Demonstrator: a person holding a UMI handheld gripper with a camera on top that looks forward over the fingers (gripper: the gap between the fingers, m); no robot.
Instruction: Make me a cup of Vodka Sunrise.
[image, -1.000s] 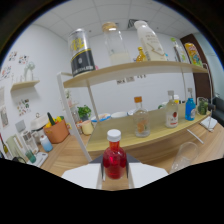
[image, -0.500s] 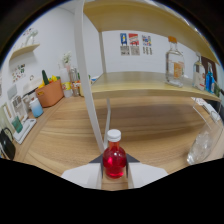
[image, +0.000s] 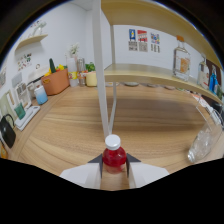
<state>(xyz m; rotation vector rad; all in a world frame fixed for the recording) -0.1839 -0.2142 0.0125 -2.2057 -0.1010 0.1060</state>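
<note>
Gripping the red bottle (image: 114, 159) between both fingers, the claw (image: 114, 172) has swung left and dipped from the shelf toward the wooden counter (image: 145, 120). That suggests the syrup is heading for a pour; the clear glass (image: 201, 144) waits ahead to the right, the claw held level.
</note>
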